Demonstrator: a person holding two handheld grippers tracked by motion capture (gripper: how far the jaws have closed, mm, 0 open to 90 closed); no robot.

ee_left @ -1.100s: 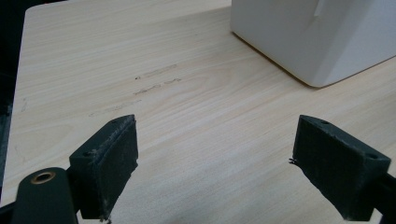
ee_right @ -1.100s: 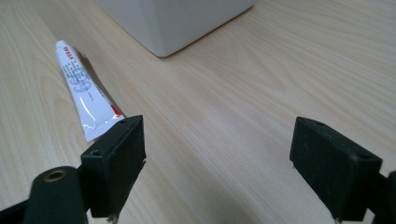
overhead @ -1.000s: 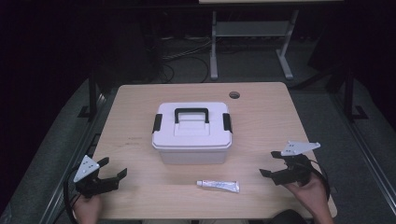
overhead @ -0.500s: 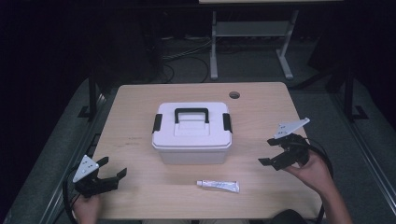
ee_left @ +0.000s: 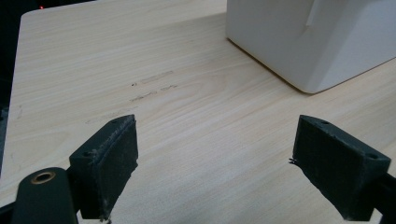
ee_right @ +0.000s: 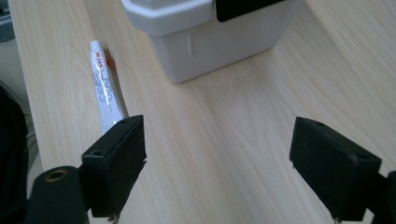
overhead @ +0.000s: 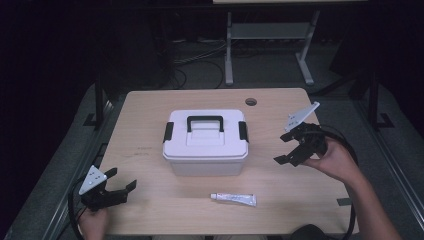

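Two grippers are held with fingers wide and empty: the right gripper point(overhead: 292, 149) raised beside the white box point(overhead: 205, 142), likely approaching its latch; the left gripper point(overhead: 119, 185) idle at the counter point(overhead: 145, 107) edge.

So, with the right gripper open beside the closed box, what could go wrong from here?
1. The right gripper, open, is off the box's right side near a black latch; both latches look shut, so pulling on one side alone may slide or tip the light box.
2. The left gripper sits apart near the front edge, so it is not bracing the box.
3. The tube lies loose in front of the box and could be knocked off the table.
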